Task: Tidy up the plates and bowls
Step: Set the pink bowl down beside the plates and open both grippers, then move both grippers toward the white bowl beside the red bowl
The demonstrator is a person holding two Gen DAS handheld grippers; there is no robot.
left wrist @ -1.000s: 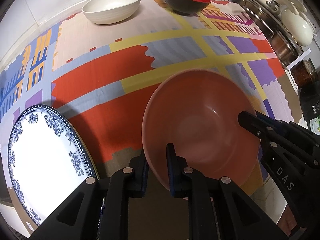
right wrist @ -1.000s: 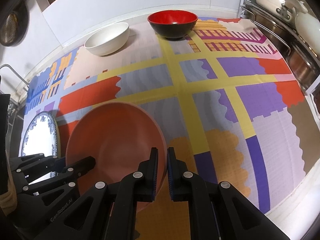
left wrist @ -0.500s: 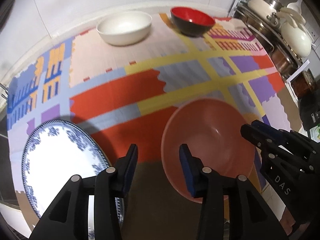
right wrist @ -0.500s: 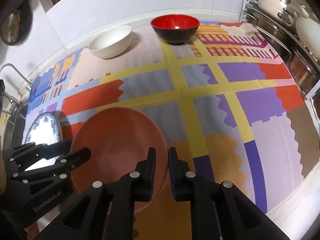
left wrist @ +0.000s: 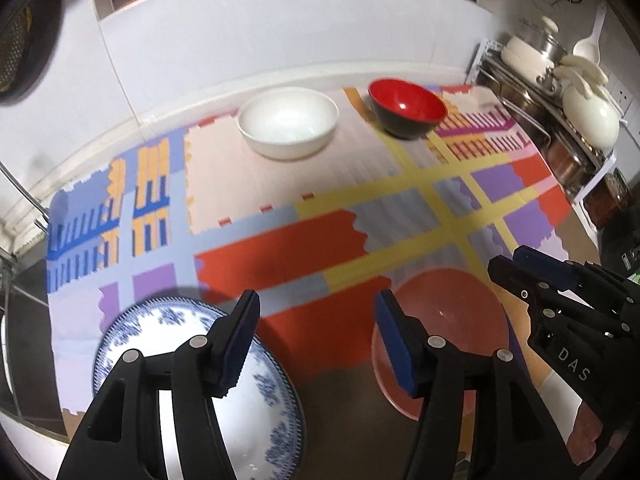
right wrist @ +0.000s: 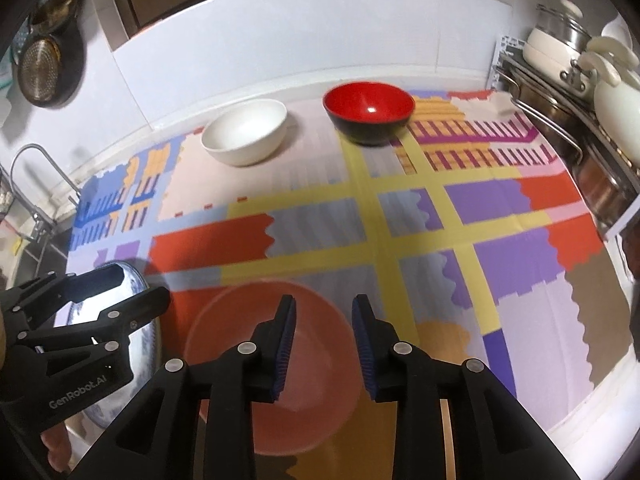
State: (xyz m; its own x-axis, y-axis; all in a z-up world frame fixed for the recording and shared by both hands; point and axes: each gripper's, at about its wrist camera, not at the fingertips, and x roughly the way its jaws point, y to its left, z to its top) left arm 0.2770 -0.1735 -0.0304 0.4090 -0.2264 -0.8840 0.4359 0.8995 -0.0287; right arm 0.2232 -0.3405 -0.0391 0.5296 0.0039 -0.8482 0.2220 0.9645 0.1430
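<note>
A counter covered by a patchwork-printed cloth [right wrist: 400, 240] in red, yellow, purple and blue, set against a white tiled wall [right wrist: 280, 40]. At the counter's far edge stand a white bowl [right wrist: 245, 131] and, just beside it, a red-and-black bowl [right wrist: 369, 111]. Near the front edge rests a salmon-pink bowl [right wrist: 240, 332], empty and upright; at the front left corner lies a blue-and-white plate [left wrist: 168, 324], apart from the pink bowl. The left gripper [left wrist: 316, 340] hangs above the gap between plate and pink bowl, jaws spread wide and gripping nothing. The right gripper [right wrist: 323, 344] hovers over the pink bowl, jaws moderately parted, likewise empty. A rack of pots [right wrist: 560, 64] lines the right edge; a tap [right wrist: 36, 164] and hanging strainers [right wrist: 40, 72] occupy the left. The plate's near rim is cut off by the grippers; the bowls are motion-blurred in the left wrist view.
</note>
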